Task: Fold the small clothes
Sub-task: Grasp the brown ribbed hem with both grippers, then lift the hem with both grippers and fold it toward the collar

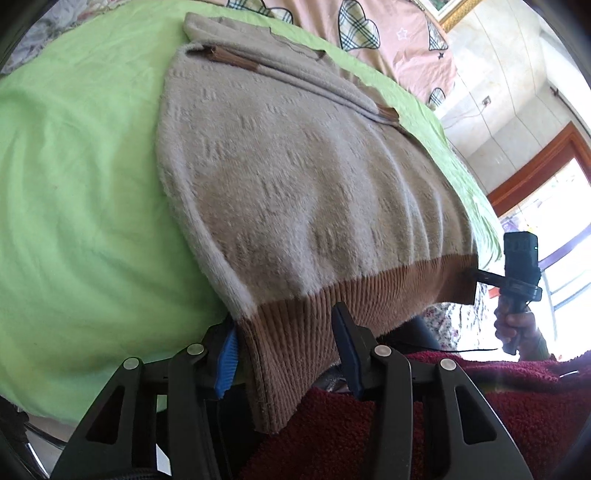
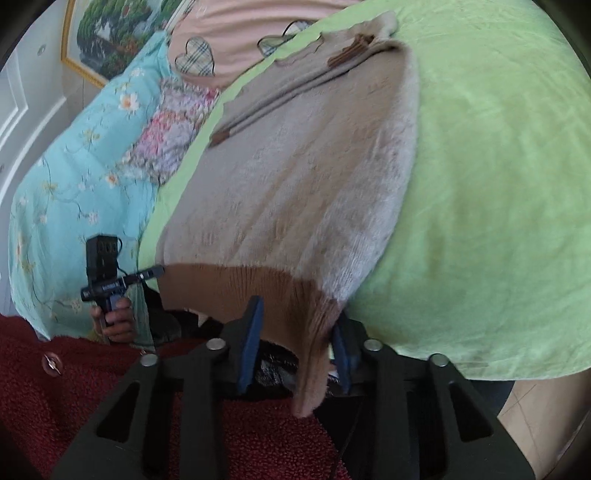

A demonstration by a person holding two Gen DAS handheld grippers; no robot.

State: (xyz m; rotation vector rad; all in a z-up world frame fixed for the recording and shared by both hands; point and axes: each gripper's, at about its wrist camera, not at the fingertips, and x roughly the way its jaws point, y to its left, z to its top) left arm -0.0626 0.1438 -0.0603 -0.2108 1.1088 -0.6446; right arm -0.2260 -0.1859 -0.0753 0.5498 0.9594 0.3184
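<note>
A beige fuzzy sweater (image 1: pixel 295 177) with a brown ribbed hem (image 1: pixel 295 325) lies on a light green sheet (image 1: pixel 74 203); its sleeves are folded across the far part. It also shows in the right wrist view (image 2: pixel 295 177). My left gripper (image 1: pixel 284 347) has its jaws apart around the hem's left corner, which hangs between them. My right gripper (image 2: pixel 299 339) has its jaws apart around the hem's right corner (image 2: pixel 314 350). Each gripper appears in the other's view, the right gripper (image 1: pixel 476 275) and the left gripper (image 2: pixel 155 273), at the hem's opposite corner.
A pink quilt with plaid hearts (image 1: pixel 369 33) lies beyond the sweater. A turquoise floral quilt (image 2: pixel 74 166) lies beside the green sheet (image 2: pixel 480 184). The person's dark red fleece top (image 1: pixel 480 406) fills the near foreground. A window with a wooden frame (image 1: pixel 535 166) is at right.
</note>
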